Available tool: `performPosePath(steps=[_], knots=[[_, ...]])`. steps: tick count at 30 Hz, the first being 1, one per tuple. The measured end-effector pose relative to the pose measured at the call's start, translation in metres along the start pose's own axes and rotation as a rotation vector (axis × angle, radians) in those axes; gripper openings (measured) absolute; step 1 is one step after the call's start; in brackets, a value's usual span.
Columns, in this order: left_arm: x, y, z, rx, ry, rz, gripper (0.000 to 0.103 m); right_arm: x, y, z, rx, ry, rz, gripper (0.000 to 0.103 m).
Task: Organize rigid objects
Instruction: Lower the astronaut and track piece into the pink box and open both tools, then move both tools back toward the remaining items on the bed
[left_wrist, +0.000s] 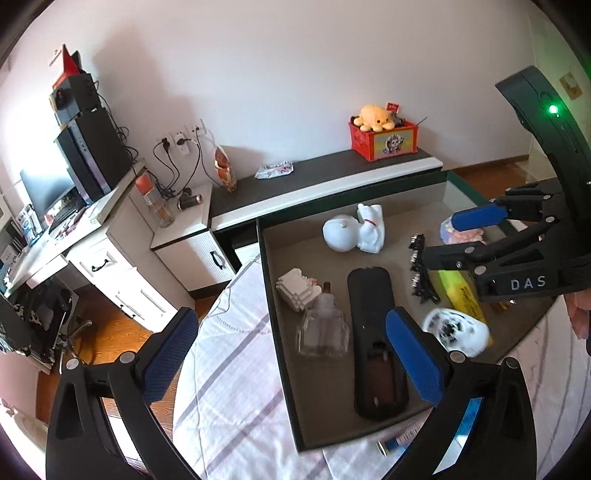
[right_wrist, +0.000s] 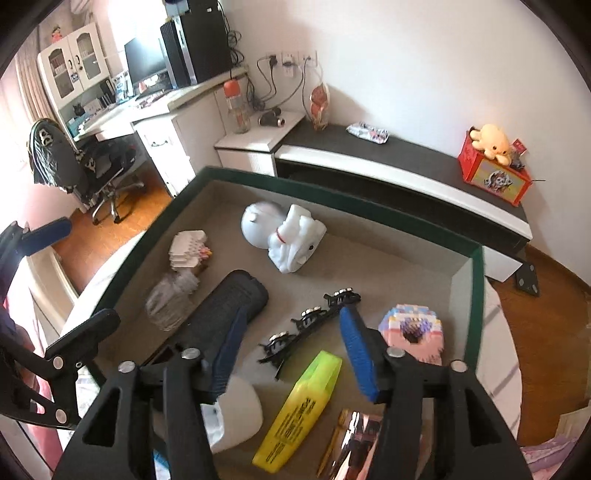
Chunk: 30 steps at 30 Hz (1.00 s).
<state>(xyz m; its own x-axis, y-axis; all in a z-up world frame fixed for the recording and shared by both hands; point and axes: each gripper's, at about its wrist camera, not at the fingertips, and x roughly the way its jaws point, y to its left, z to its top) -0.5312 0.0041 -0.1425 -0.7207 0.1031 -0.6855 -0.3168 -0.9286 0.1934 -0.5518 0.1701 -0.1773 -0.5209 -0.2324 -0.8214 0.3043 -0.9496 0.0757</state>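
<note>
- Grippers over the tray: your left gripper (left_wrist: 291, 354) points down at a slant above the near left corner of the dark-rimmed tray (left_wrist: 264, 258), which sits on a striped bedsheet (left_wrist: 229, 343).
- Its blue pads (left_wrist: 415, 354) stand as wide apart as they go, with nothing pressed between them; the black case (left_wrist: 375, 332) and the clear glass bottle (left_wrist: 325, 328) lie in the tray below the gap.
- Your right gripper (right_wrist: 291, 354) tilts steeply down over the tray's near right part, seen from the left wrist camera as a black linkage reaching in from the right edge.
- Its jaws stand partly apart and hold nothing; the black hair clips (right_wrist: 310, 325) lie on the tray floor between and beyond its fingers, not touched by either pad as far as can be seen.
- Just beside the right gripper rest a yellow highlighter (right_wrist: 299, 410), a white round piece (right_wrist: 236, 413) and a pink block figure (right_wrist: 413, 332).
- Farther back in the tray lie a white dog figurine (right_wrist: 284, 236) on its side and a small white block model (right_wrist: 188, 247).
- Part of your hand (left_wrist: 580, 310) shows at the right edge of the left wrist view, behind the right gripper.
- Beyond the bed, a red crate (left_wrist: 384, 138) with a yellow plush toy (left_wrist: 375, 116) stands on a low dark shelf (left_wrist: 321, 173).
</note>
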Motion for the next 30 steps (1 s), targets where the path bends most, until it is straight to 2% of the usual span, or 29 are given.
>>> performPosePath(steps=[3,9,14,17,18,19,24,30], knots=[[-0.018,0.0,-0.007,-0.011,-0.014,-0.003,0.103,-0.017,0.008,-0.011,-0.008,-0.024,-0.012,0.079],[-0.06,-0.004,-0.032,-0.033,-0.05,0.003,0.103,-0.058,0.017,-0.038,-0.003,-0.091,-0.037,0.084],[-0.098,-0.002,-0.063,-0.082,-0.084,0.014,0.103,-0.099,0.03,-0.075,0.004,-0.165,-0.065,0.088],[-0.118,-0.001,-0.086,-0.121,-0.101,0.016,0.103,-0.116,0.04,-0.108,0.006,-0.198,-0.104,0.095],[-0.124,-0.001,-0.093,-0.131,-0.103,0.015,0.103,-0.12,0.044,-0.119,0.013,-0.211,-0.125,0.103],[-0.13,0.0,-0.102,-0.144,-0.104,0.018,0.103,-0.123,0.048,-0.131,0.017,-0.223,-0.13,0.103],[-0.151,-0.002,-0.138,-0.199,-0.103,0.029,0.103,-0.117,0.071,-0.174,0.051,-0.223,-0.136,0.103],[-0.157,-0.003,-0.173,-0.245,-0.063,0.009,0.103,-0.074,0.088,-0.19,0.062,-0.139,-0.149,0.103]])
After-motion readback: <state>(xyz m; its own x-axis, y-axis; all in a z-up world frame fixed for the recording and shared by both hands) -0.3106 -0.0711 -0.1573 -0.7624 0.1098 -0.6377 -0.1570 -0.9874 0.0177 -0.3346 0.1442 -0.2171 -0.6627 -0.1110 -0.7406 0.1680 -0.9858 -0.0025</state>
